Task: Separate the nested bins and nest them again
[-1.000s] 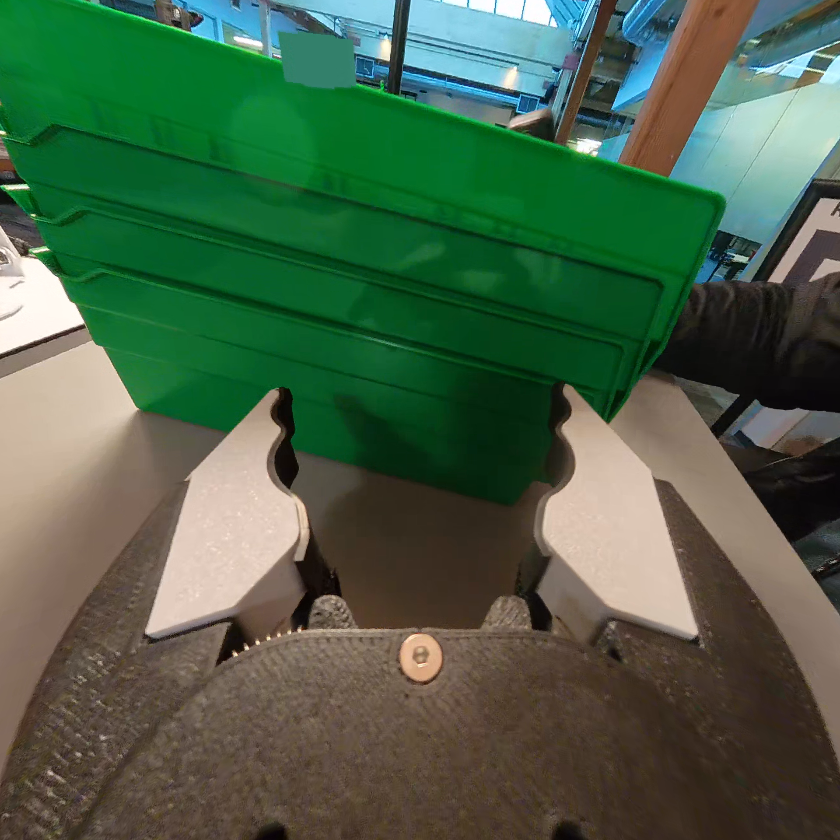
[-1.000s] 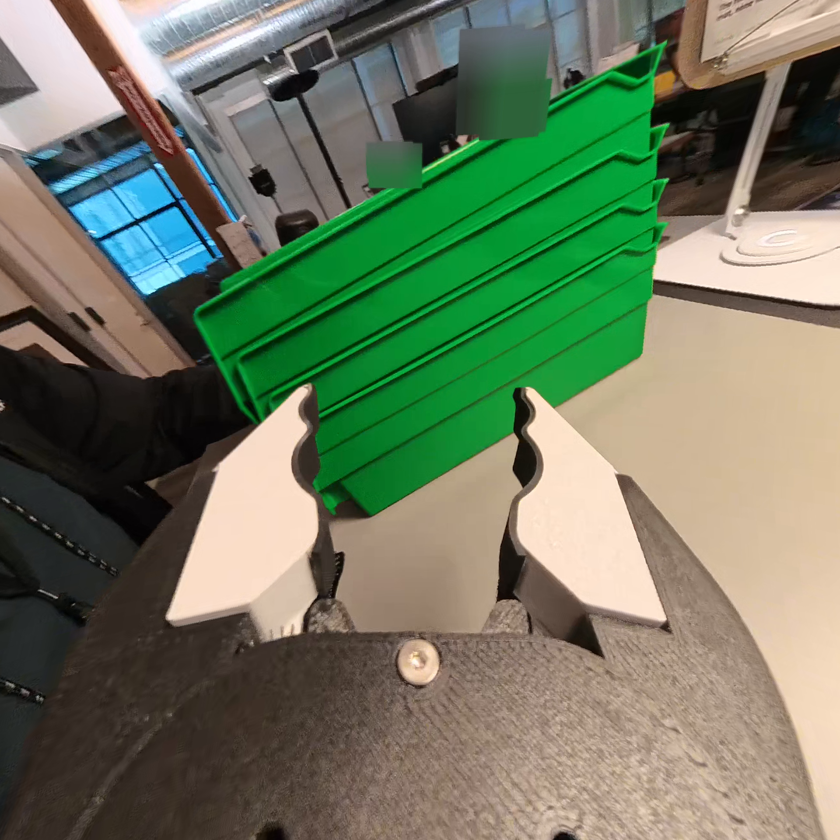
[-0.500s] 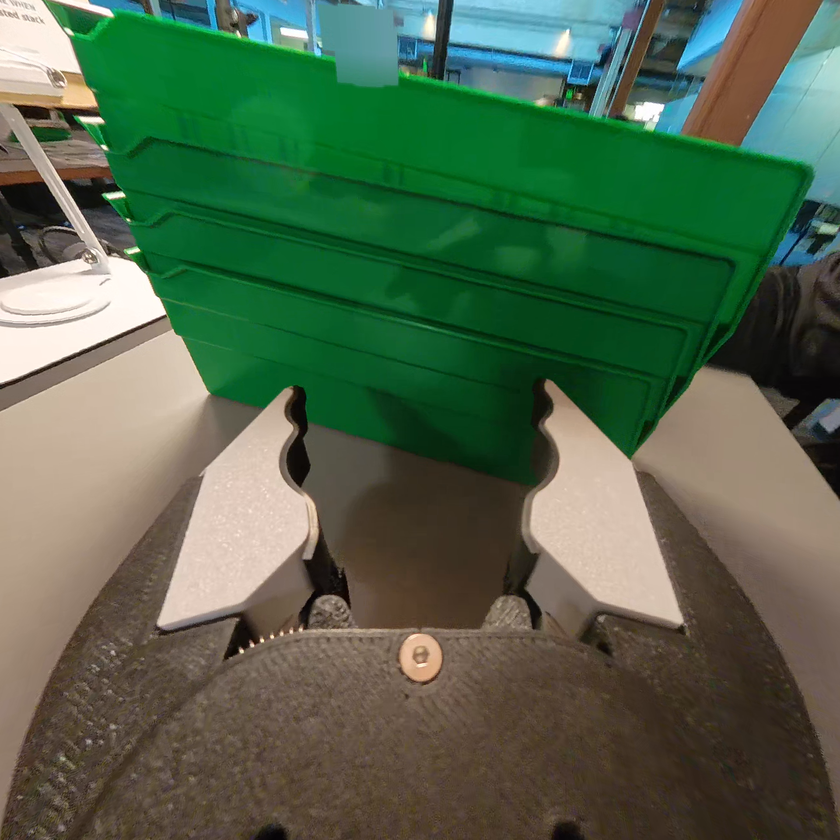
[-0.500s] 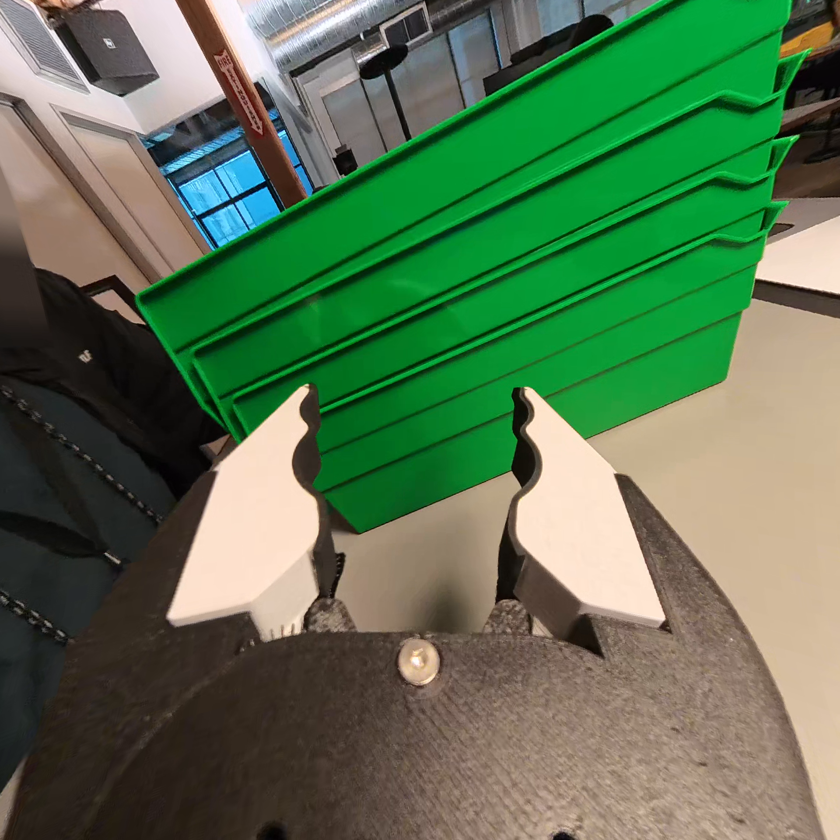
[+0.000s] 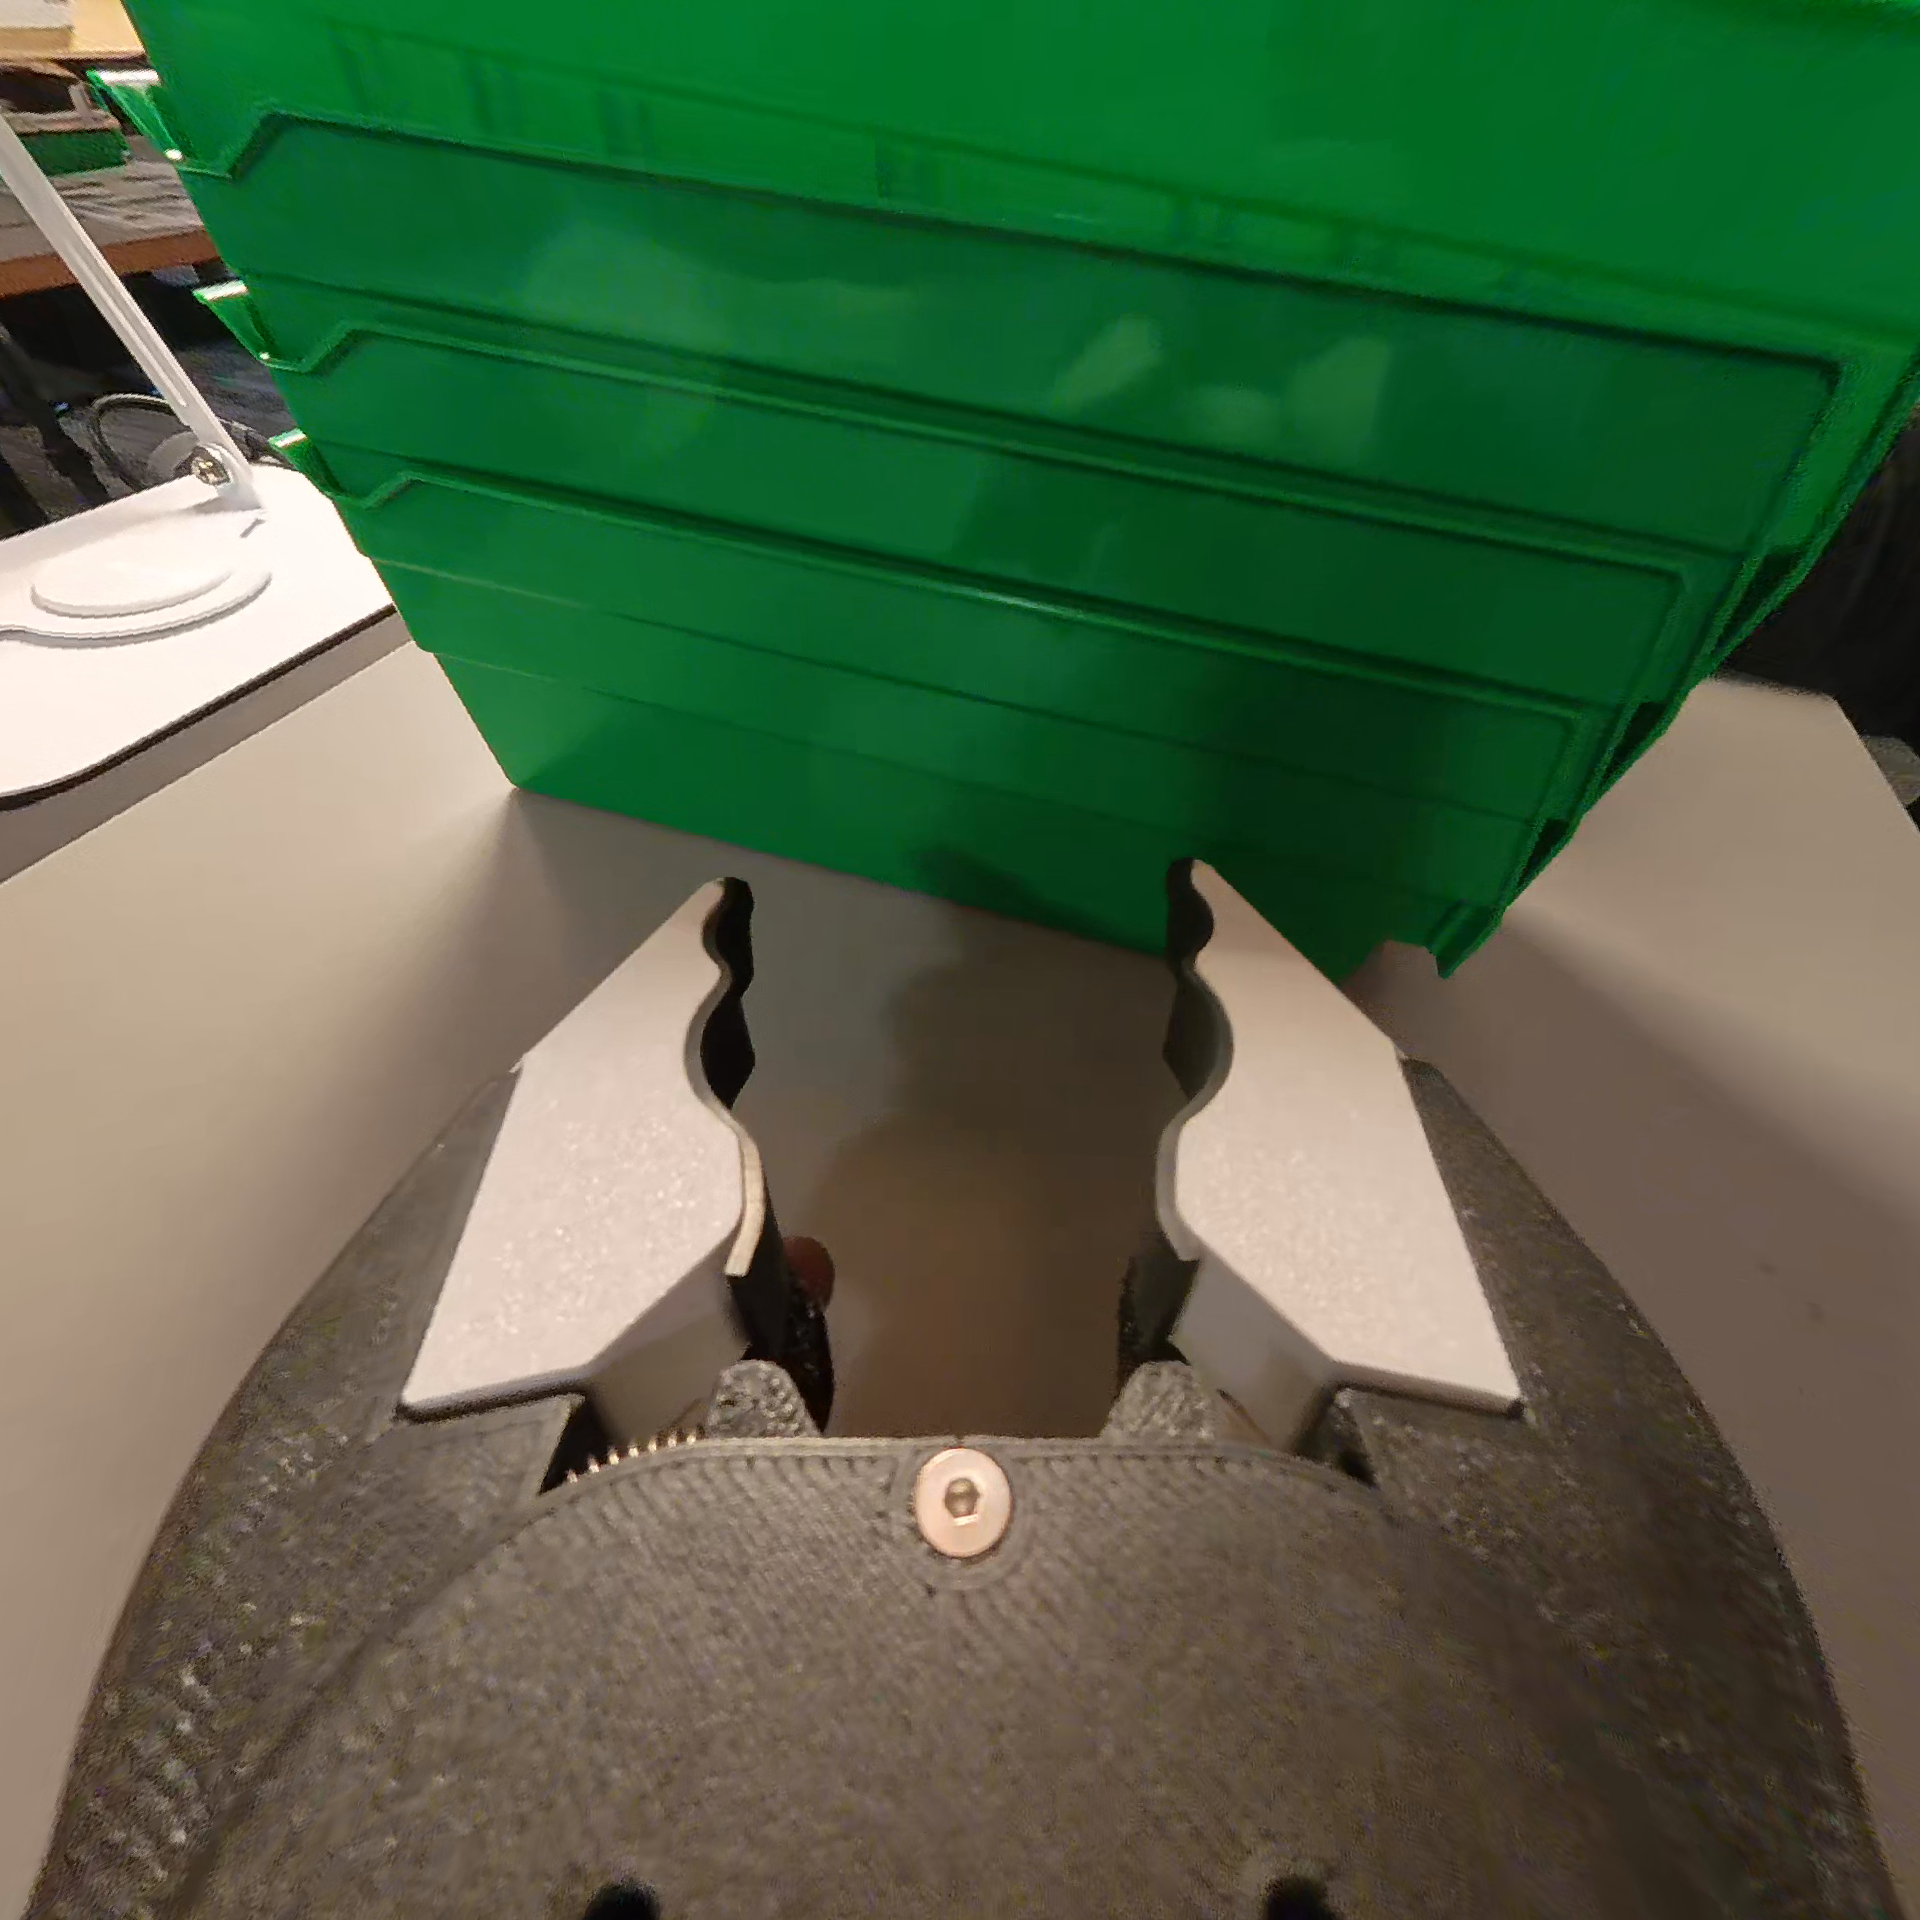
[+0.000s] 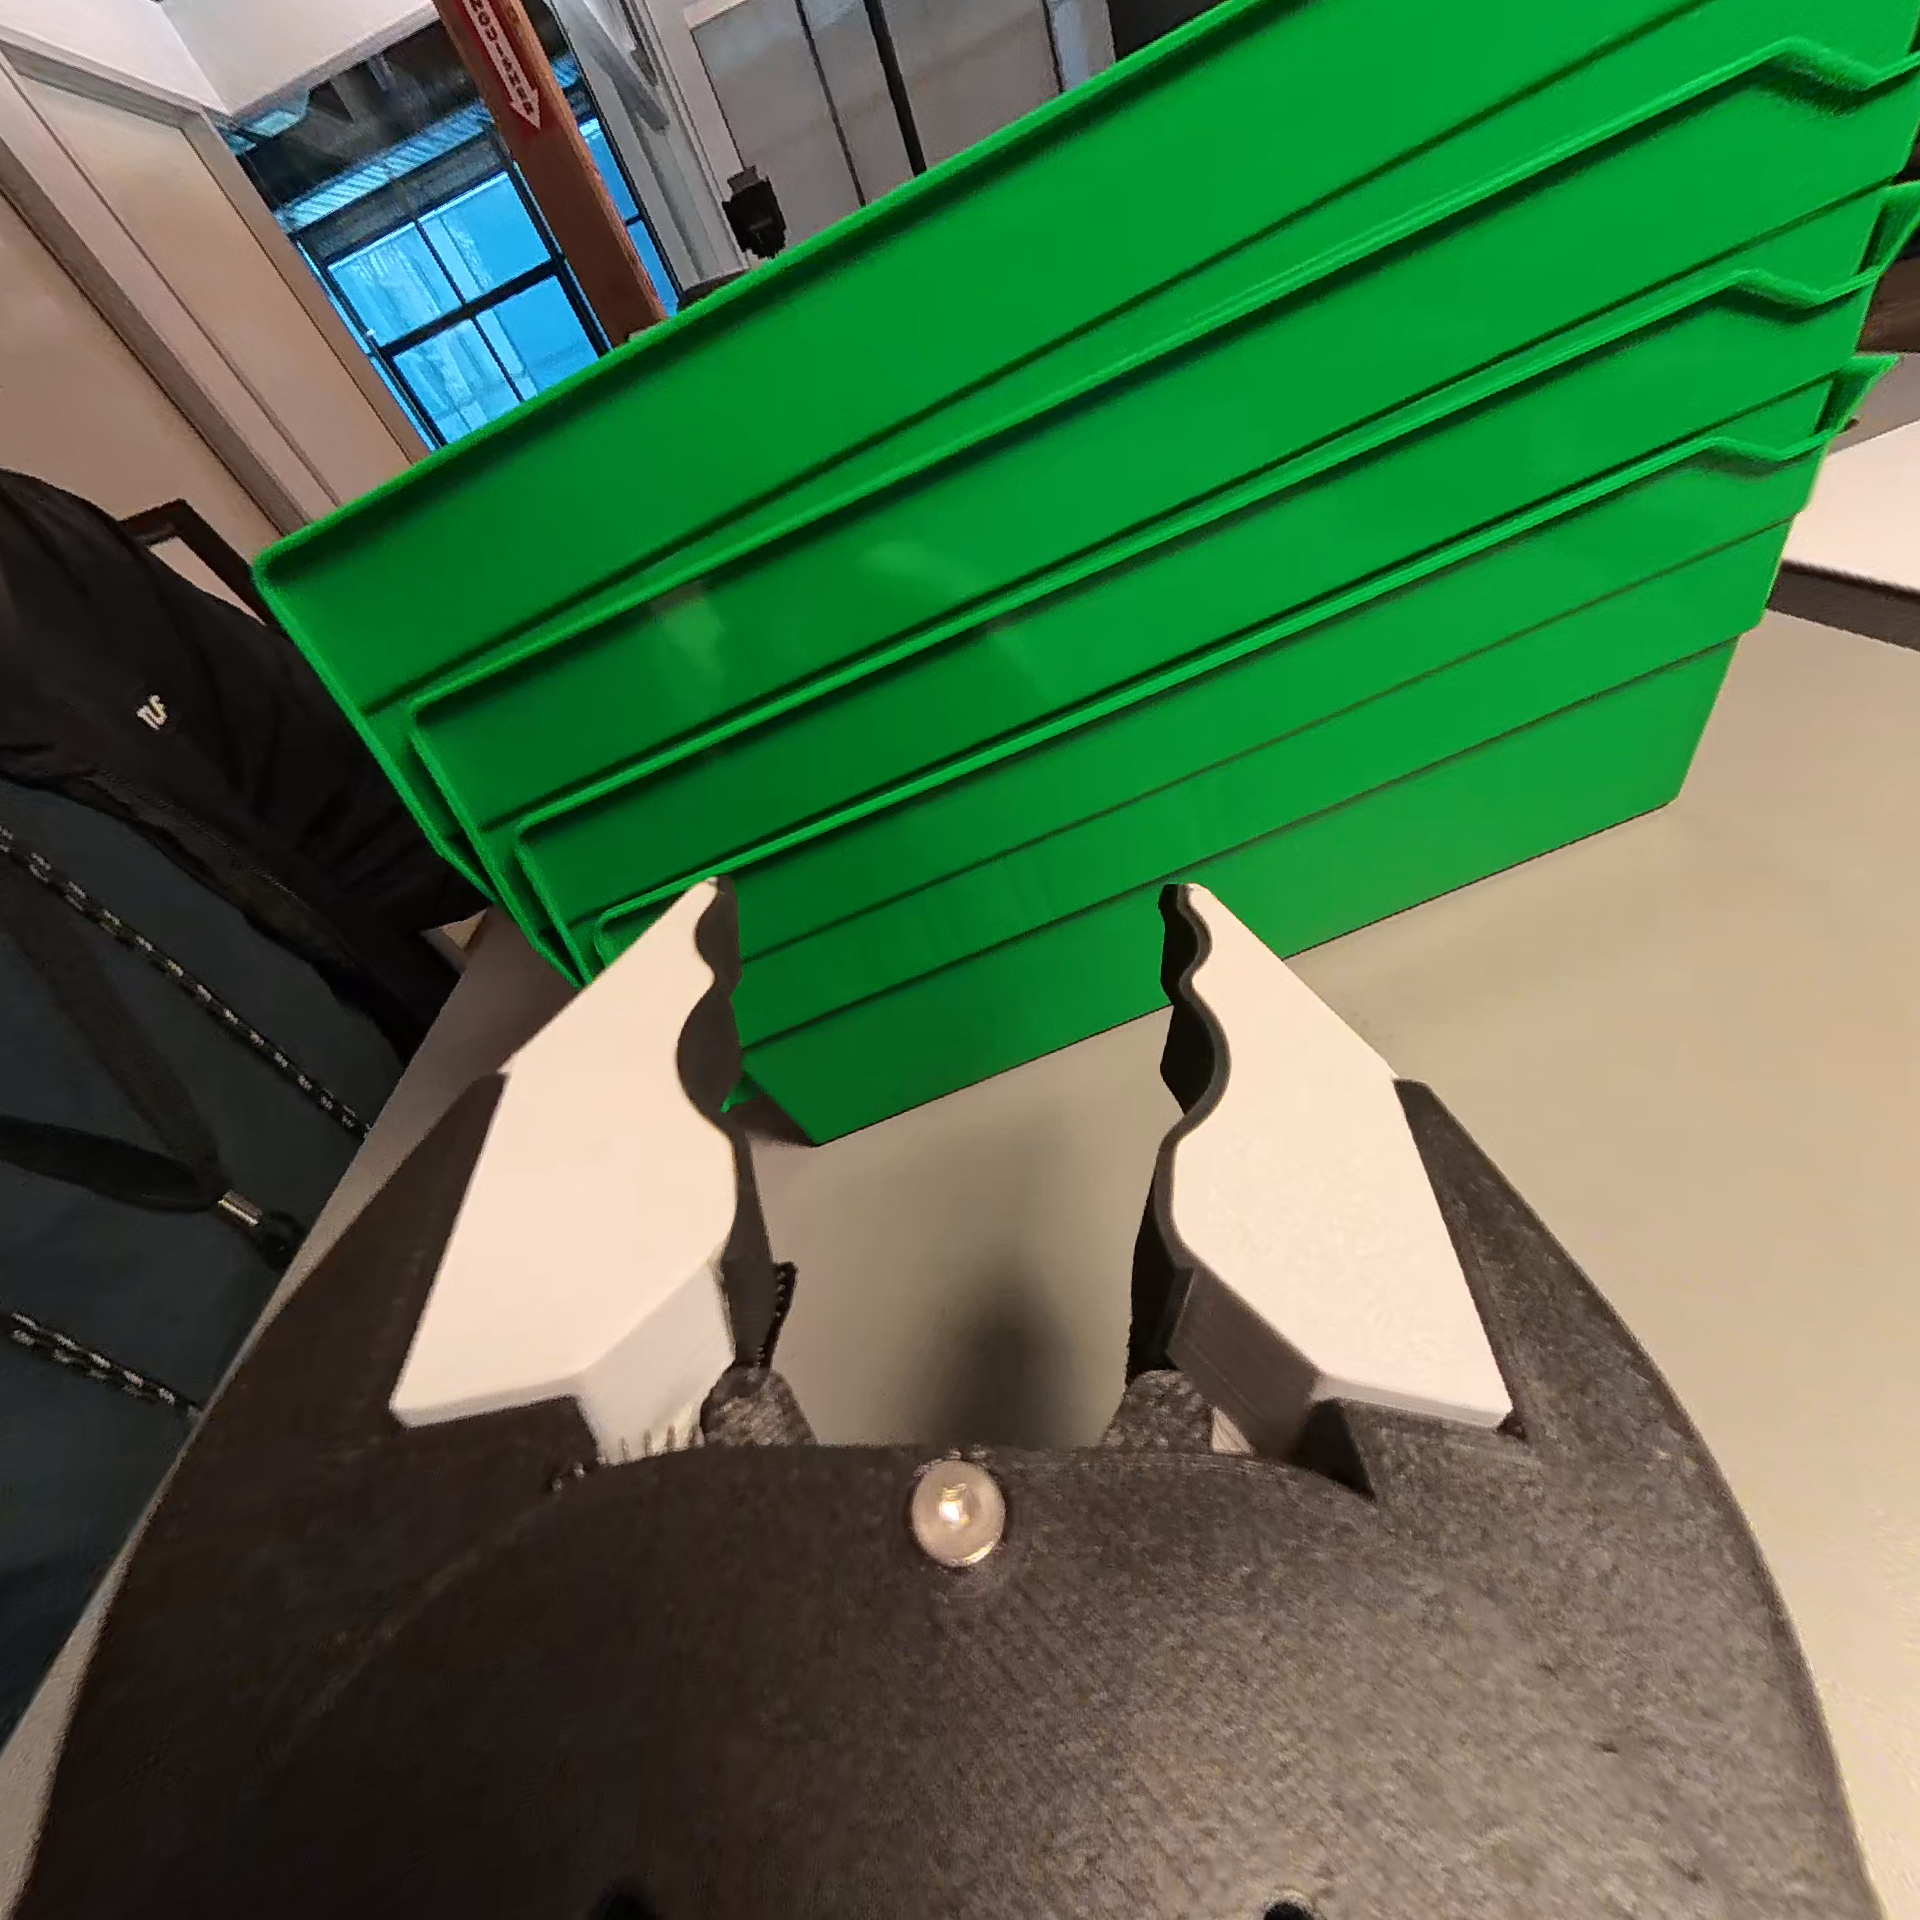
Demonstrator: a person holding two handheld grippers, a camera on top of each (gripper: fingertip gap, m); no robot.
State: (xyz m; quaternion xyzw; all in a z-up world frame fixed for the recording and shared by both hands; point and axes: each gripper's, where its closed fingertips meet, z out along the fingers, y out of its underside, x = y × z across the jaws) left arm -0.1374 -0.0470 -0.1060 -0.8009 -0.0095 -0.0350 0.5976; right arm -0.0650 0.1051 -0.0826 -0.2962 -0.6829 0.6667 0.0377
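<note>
Five glossy green plastic bins (image 6: 1143,582), rectangular with raised rims, stand nested on the smooth grey table (image 5: 260,935); left gripper (image 5: 961,894) and right gripper (image 6: 951,899) are both released, grasping nothing

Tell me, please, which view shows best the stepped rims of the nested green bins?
The right wrist view: the stepped rims run sharp, fanned across the frame. The left wrist view shows the green bins closer, darker, with the top cut off.
</note>
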